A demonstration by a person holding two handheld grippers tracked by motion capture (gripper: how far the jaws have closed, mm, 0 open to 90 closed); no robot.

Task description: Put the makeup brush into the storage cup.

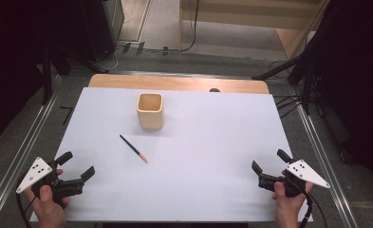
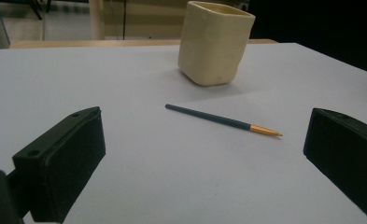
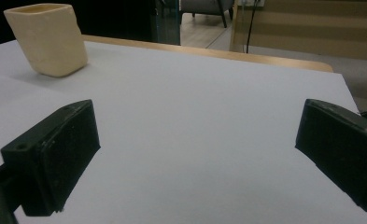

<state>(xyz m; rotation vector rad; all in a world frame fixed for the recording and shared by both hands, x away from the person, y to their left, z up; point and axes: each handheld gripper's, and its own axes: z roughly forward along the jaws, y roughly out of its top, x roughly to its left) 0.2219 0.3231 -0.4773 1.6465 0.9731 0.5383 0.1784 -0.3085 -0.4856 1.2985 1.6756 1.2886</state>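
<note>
- Cream square ceramic cup (image 1: pixel 150 111) stands upright toward the tabletop's (image 1: pixel 212 142) far edge.
- Dark slim pen with orange tip (image 1: pixel 134 148) lies just before it.
- My left tool (image 1: pixel 77 166) and right tool (image 1: pixel 269 164) hang released, empty, at the near corners.

Matt cream ceramic-looking cup (image 1: pixel 150 111), smooth white sheet (image 1: pixel 212 142), pale wood table edge (image 1: pixel 174 83)

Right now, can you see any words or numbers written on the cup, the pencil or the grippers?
No words or numbers can be read anywhere.
Cup: plain cream, no print.
Pencil: dark shaft, orange tip, no lettering visible.
Grey plate on the left gripper: only black dots, no text.
</note>
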